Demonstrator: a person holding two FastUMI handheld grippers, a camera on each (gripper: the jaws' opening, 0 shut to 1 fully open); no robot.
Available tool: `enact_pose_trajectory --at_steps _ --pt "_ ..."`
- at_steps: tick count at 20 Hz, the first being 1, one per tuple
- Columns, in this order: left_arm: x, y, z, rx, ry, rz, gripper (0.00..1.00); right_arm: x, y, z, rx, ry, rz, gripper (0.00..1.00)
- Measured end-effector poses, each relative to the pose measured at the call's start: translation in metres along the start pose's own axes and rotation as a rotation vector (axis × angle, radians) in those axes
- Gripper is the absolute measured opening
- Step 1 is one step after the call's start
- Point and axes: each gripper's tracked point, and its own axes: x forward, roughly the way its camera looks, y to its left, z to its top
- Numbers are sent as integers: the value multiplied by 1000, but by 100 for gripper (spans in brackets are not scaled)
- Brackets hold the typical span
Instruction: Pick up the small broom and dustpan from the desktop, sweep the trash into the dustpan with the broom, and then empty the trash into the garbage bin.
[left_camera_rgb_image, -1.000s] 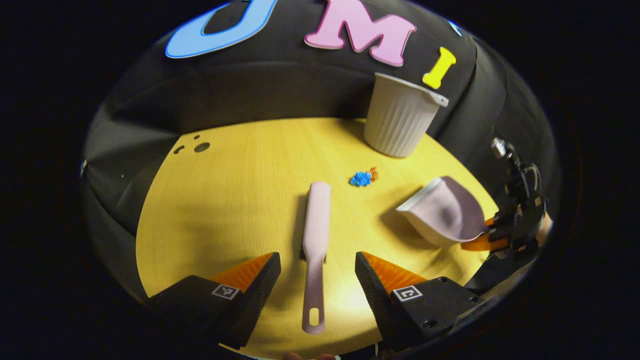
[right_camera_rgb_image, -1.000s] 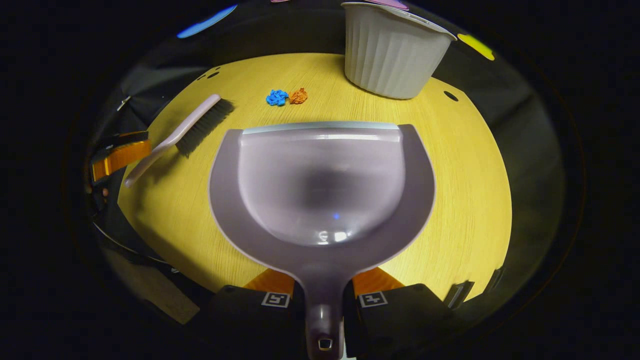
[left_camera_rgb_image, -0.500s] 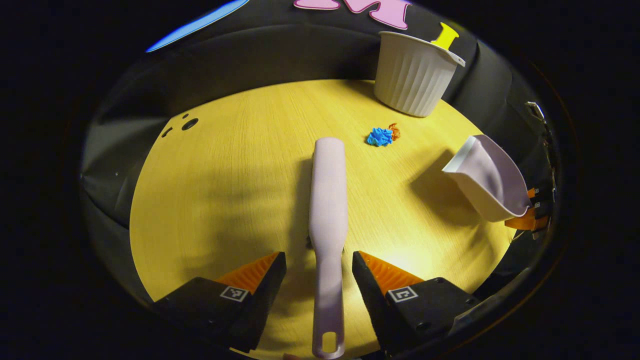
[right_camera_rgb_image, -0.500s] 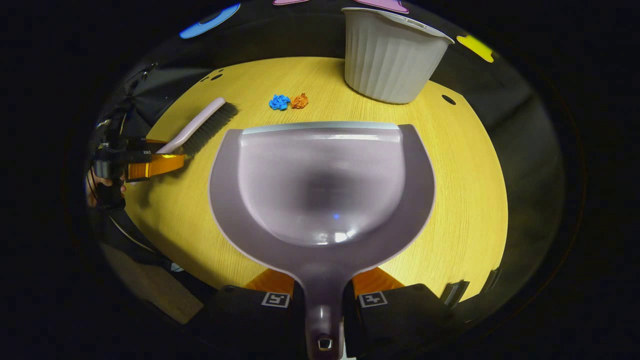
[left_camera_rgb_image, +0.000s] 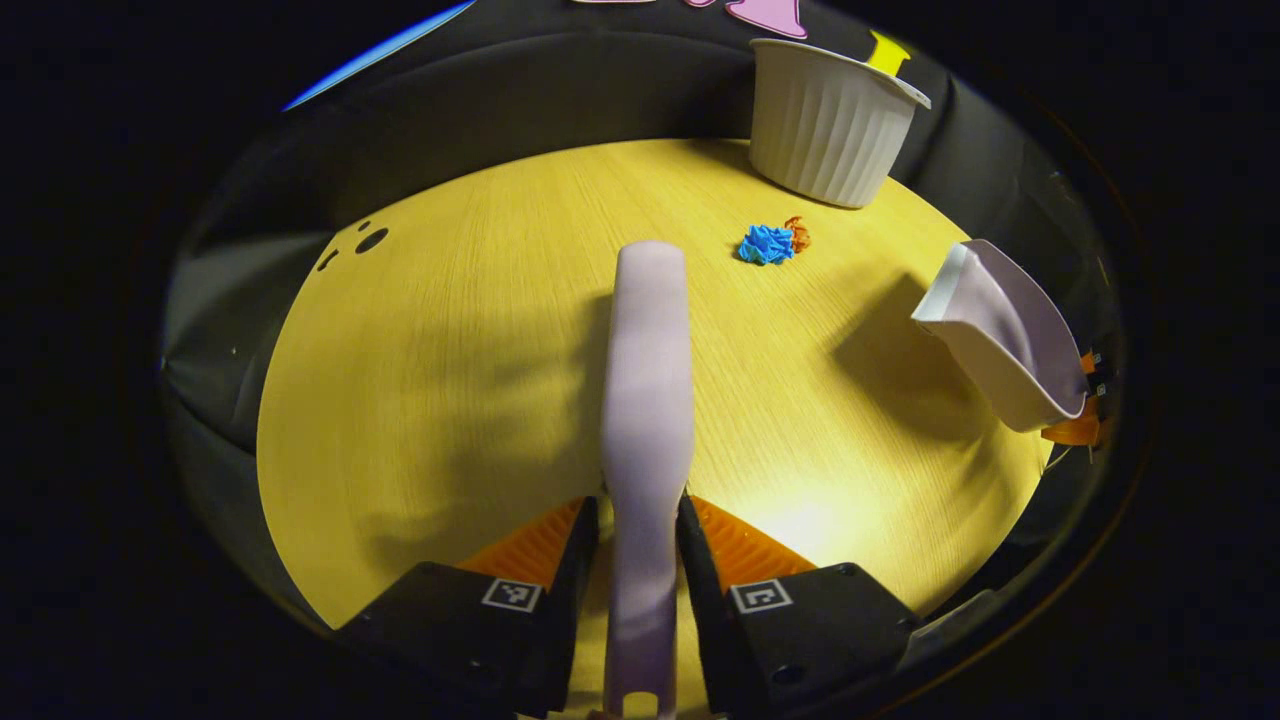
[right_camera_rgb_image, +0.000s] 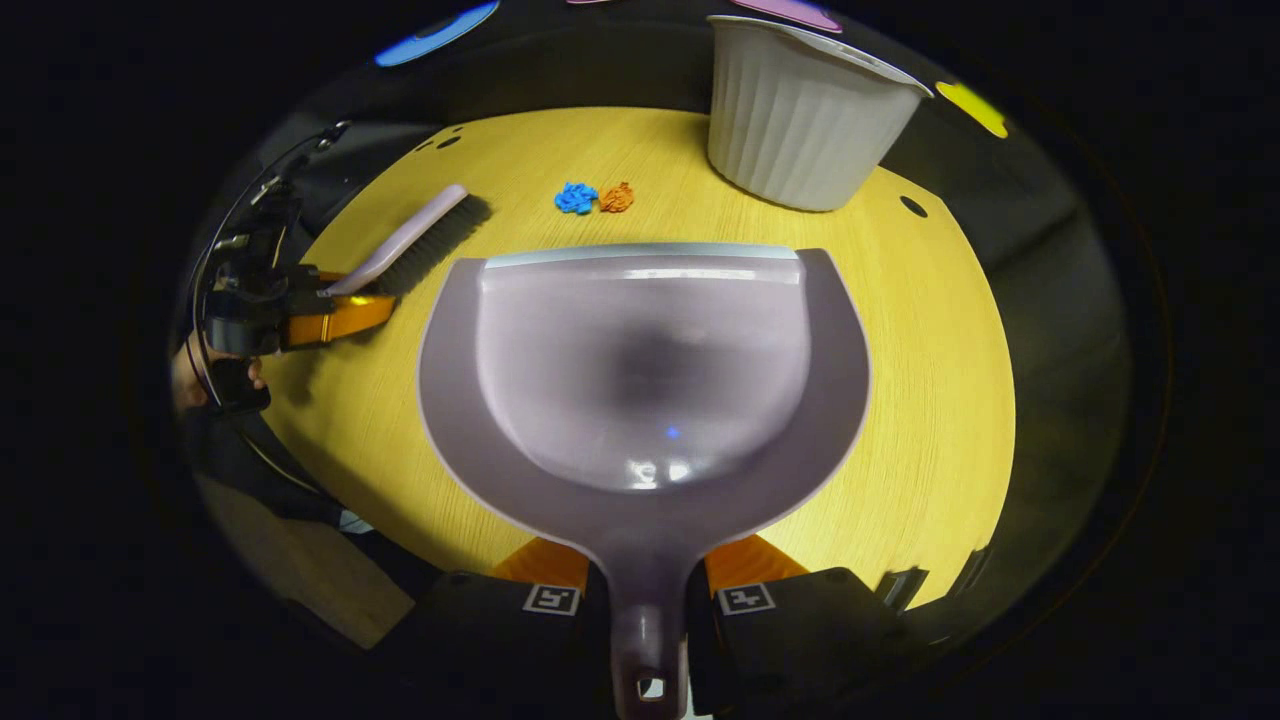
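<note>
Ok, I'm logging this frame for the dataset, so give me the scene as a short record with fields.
left tool: shut on broom handle
right tool: shut on dustpan handle
trash: blue scrap and orange scrap, side by side on the table
bin: upright at the table's far edge, beyond the trash
swept yet: no, the dustpan is empty

1 broom (left_camera_rgb_image: 648, 380), 1 dustpan (right_camera_rgb_image: 640, 370), 1 bin (right_camera_rgb_image: 800, 120), seemingly 2 trash scraps (right_camera_rgb_image: 595, 198).

A yellow wood-grain surface (left_camera_rgb_image: 470, 330) carries everything, with small dark round holes (left_camera_rgb_image: 371, 240) near its far edge. Black cloth (left_camera_rgb_image: 520, 100) rises as a wall behind that edge. Bright light pools on the surface's near side, casting soft shadows.
</note>
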Motion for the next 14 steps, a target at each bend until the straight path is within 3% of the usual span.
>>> enact_pose_trajectory --at_steps 2,3,7,14 --pt "1 -1 3 16 16 2 34 -1 4 -1 -37 20 3 35" --pt "0 -1 5 24 22 4 32 0 6 -2 -54 36 5 35" --pt "0 3 50 45 -77 0 29 6 8 -1 -96 108 3 35" --pt "23 -3 124 118 -151 -20 31 18 7 8 -118 173 21 35"
